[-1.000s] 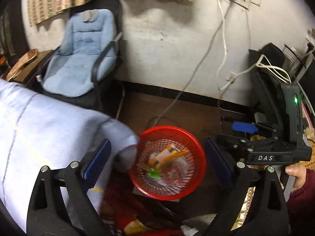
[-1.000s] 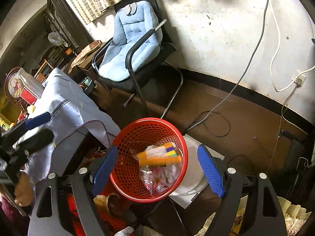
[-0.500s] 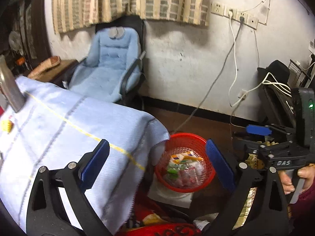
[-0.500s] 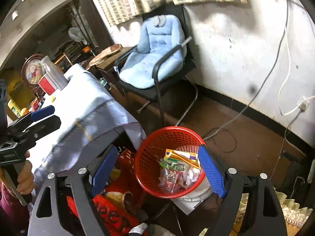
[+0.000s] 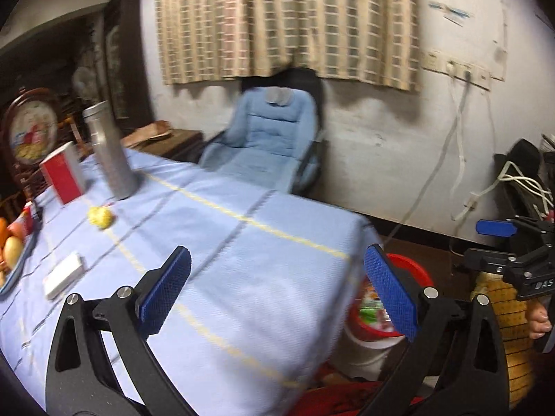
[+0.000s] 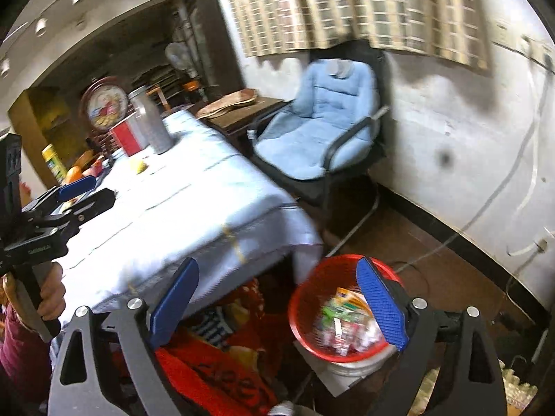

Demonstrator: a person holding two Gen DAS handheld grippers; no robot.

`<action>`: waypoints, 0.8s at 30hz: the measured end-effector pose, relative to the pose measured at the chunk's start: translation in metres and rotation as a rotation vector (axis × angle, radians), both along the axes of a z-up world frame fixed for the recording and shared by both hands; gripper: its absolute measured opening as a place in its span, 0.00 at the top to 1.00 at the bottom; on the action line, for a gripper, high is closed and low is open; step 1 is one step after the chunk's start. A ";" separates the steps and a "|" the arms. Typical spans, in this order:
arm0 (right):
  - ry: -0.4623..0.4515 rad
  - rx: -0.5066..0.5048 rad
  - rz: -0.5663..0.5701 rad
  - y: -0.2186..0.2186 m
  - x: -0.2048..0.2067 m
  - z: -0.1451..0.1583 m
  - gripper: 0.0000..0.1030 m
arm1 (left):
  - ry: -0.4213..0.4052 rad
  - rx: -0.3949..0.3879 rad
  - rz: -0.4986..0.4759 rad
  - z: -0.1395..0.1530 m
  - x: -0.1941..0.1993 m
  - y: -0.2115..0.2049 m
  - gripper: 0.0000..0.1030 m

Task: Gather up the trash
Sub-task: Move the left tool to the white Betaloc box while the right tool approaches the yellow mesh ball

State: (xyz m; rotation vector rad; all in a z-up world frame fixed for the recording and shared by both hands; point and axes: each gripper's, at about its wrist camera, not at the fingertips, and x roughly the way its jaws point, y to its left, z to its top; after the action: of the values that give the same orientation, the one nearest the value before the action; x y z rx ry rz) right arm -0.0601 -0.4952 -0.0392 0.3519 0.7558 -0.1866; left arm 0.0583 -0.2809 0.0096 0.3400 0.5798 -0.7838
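A red mesh basket (image 6: 305, 298) with wrappers inside stands on a white bucket on the floor by the table corner; it also shows in the left wrist view (image 5: 412, 267). My left gripper (image 5: 277, 289) is open and empty above the blue tablecloth (image 5: 222, 242). My right gripper (image 6: 277, 305) is open and empty, above the table corner and the basket. On the cloth lie a crumpled yellow scrap (image 5: 100, 217) and a white flat piece (image 5: 63, 274).
A metal flask (image 5: 111, 152), a red box (image 5: 64, 178), a round framed picture (image 5: 29, 128) and fruit (image 5: 10, 251) stand at the table's far left. A blue padded chair (image 6: 322, 131) stands by the wall. Red cloth (image 6: 222, 381) lies under the table. Cables hang on the wall.
Both grippers have risen and swung left from over the basket toward the tabletop. The table objects have come into view. Both stay open and empty.
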 end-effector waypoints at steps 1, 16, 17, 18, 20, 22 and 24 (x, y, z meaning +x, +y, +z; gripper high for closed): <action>-0.001 0.000 0.018 0.007 0.007 -0.001 0.12 | -0.011 0.008 0.033 -0.001 0.008 0.012 0.07; -0.015 0.072 0.260 0.143 0.228 -0.014 0.12 | 0.124 0.108 0.500 -0.072 0.165 0.177 0.06; -0.018 0.069 0.262 0.149 0.238 -0.016 0.12 | 0.157 0.109 0.520 -0.078 0.172 0.186 0.06; -0.024 0.060 0.265 0.157 0.253 -0.015 0.12 | 0.187 0.111 0.541 -0.082 0.179 0.192 0.06; -0.023 0.043 0.270 0.169 0.277 -0.015 0.12 | 0.245 0.098 0.589 -0.089 0.190 0.204 0.06; -0.019 0.034 0.269 0.179 0.297 -0.017 0.12 | 0.305 0.108 0.622 -0.098 0.197 0.212 0.06; -0.007 0.037 0.272 0.187 0.312 -0.020 0.11 | 0.309 0.116 0.631 -0.100 0.198 0.211 0.06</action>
State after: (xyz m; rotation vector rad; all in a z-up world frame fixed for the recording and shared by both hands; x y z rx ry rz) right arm 0.2517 -0.3086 -0.0596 0.2812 0.7925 0.0852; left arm 0.2565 -0.0702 -0.0901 0.1240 0.9647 -0.1904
